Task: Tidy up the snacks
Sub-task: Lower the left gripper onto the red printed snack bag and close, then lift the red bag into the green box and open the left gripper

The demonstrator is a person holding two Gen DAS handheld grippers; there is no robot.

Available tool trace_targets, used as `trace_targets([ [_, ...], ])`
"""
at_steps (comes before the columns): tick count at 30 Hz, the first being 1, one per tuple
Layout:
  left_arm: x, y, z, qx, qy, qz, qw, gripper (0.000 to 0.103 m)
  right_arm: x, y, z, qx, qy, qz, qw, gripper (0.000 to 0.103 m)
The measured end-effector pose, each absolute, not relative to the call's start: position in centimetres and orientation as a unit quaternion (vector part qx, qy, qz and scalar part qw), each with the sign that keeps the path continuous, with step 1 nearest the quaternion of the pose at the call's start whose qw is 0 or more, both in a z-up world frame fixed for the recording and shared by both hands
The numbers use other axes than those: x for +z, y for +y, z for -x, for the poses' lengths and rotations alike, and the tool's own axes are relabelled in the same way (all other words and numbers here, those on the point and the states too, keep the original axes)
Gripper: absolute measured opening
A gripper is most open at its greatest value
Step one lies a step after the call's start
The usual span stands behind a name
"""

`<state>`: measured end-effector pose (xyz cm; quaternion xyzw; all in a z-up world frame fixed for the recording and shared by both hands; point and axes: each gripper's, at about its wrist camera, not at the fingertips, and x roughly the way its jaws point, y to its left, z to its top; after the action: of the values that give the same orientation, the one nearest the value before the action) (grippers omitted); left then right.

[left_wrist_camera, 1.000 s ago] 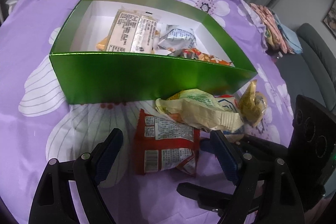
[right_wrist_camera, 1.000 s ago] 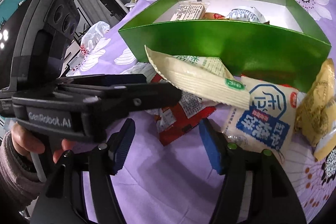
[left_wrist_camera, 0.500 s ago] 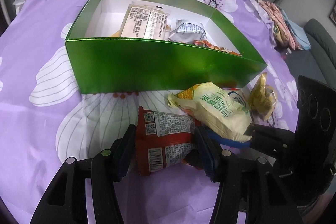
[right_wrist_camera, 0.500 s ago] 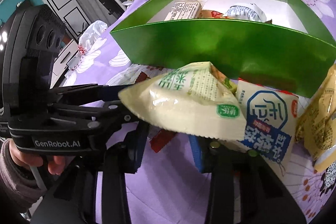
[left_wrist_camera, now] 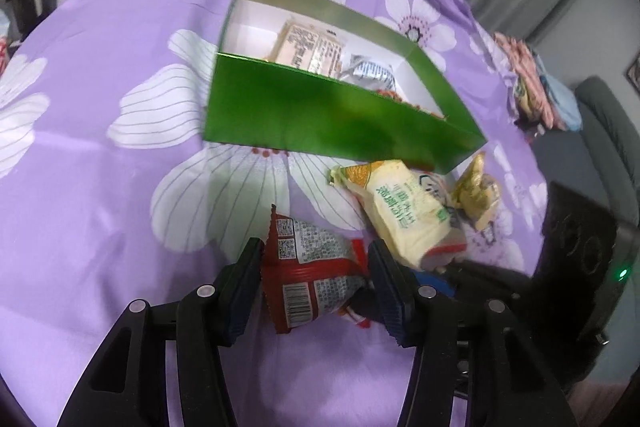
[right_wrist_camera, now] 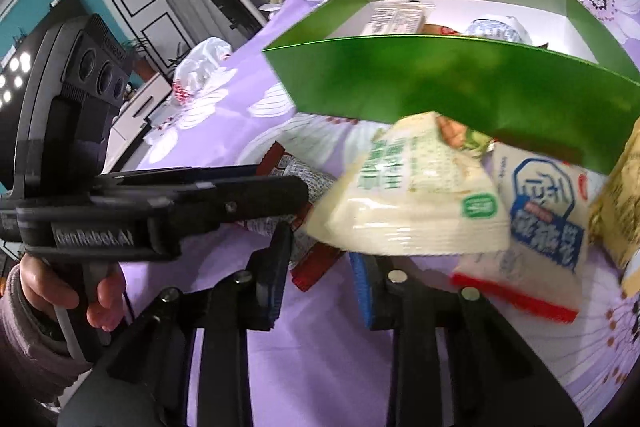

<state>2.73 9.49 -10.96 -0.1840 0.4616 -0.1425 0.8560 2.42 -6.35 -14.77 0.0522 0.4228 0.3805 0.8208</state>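
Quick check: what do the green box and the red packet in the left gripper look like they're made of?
Green box: thin glossy card by the look, green outside and white inside, with straight walls and crisp folded corners.
Red packet: probably shiny plastic film; it crinkles and buckles between the left gripper fingers, with a printed barcode on a pale panel.

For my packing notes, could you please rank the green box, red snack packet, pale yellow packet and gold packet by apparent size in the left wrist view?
1. green box
2. red snack packet and pale yellow packet, too alike; the red one is nearer
3. gold packet
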Motion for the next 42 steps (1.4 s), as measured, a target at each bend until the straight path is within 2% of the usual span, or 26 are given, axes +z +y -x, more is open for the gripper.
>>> trace_targets([
  [1, -10.7, 9.6, -2.5, -0.142, 0.459, 0.182, 0.858, 0.051, -14.7, -6.2, -2.0, 0.385, 0.421, -0.054, 0.82, 0.028],
  [3, -10.2, 9.4, -2.1, -0.137, 0.457, 0.174, 0.862, 0.051, -14.5, -5.9, -1.4, 0.396, 0.415, -0.053, 0.817, 0.011],
  [7, -10.3, 9.1, -2.1, -0.128, 0.459, 0.168, 0.863, 0.05, -14.1, -4.6, -0.9, 0.399, 0.417, -0.029, 0.816, 0.012],
  [10, -11.1, 9.7, -1.6, -0.117, 0.469, 0.173, 0.858, 0.05, -14.6, -5.3, -1.2, 0.385, 0.432, -0.044, 0.814, 0.024],
  [12, -11.6, 10.1, -1.5, -0.107, 0.476, 0.177, 0.855, 0.05, -14.7, -6.2, -1.2, 0.383, 0.438, -0.058, 0.811, 0.049],
  [13, -11.8, 10.3, -1.4, -0.1, 0.477, 0.18, 0.854, 0.05, -14.6, -6.2, -1.1, 0.382, 0.438, -0.055, 0.812, 0.054],
  [19, -12.5, 11.1, -1.4, -0.099, 0.478, 0.197, 0.85, 0.05, -14.9, -4.5, -1.0, 0.377, 0.434, -0.008, 0.818, 0.055],
  [22, -12.7, 11.2, -1.3, -0.112, 0.476, 0.209, 0.847, 0.049, -14.9, -2.7, -1.1, 0.378, 0.431, 0.026, 0.819, 0.054],
  [23, -12.7, 11.2, -1.3, -0.11, 0.475, 0.207, 0.848, 0.049, -14.9, -2.1, -1.2, 0.375, 0.426, 0.041, 0.823, 0.049],
  [25, -12.7, 11.3, -1.4, -0.113, 0.474, 0.209, 0.848, 0.047, -14.9, -1.7, -1.4, 0.373, 0.421, 0.051, 0.825, 0.047],
  [26, -12.7, 11.4, -1.4, -0.114, 0.473, 0.211, 0.848, 0.047, -14.8, -2.0, -1.6, 0.376, 0.421, 0.046, 0.824, 0.043],
  [27, -12.6, 11.5, -1.4, -0.116, 0.474, 0.209, 0.848, 0.046, -14.8, -2.2, -1.7, 0.378, 0.421, 0.041, 0.824, 0.032],
  [28, -12.5, 11.5, -1.3, -0.118, 0.472, 0.207, 0.849, 0.044, -14.8, -2.5, -1.7, 0.376, 0.421, 0.037, 0.825, 0.029],
  [34, -12.5, 11.6, -1.0, -0.117, 0.473, 0.212, 0.847, 0.043, -14.7, -2.5, -1.7, 0.384, 0.421, 0.029, 0.821, 0.019],
  [35, -12.6, 11.8, -0.9, -0.115, 0.474, 0.216, 0.846, 0.043, -14.6, -2.5, -1.7, 0.388, 0.422, 0.023, 0.819, 0.012],
  [37, -12.7, 11.9, -0.8, -0.112, 0.477, 0.22, 0.843, 0.043, -14.6, -2.6, -1.5, 0.39, 0.426, 0.01, 0.816, 0.012],
  [39, -12.6, 11.8, -0.7, -0.106, 0.476, 0.214, 0.846, 0.043, -15.0, -2.8, -1.6, 0.382, 0.436, -0.002, 0.815, 0.023],
  [42, -12.5, 11.6, -0.7, -0.103, 0.476, 0.207, 0.848, 0.043, -15.0, -2.9, -1.3, 0.374, 0.44, 0.001, 0.816, 0.026],
])
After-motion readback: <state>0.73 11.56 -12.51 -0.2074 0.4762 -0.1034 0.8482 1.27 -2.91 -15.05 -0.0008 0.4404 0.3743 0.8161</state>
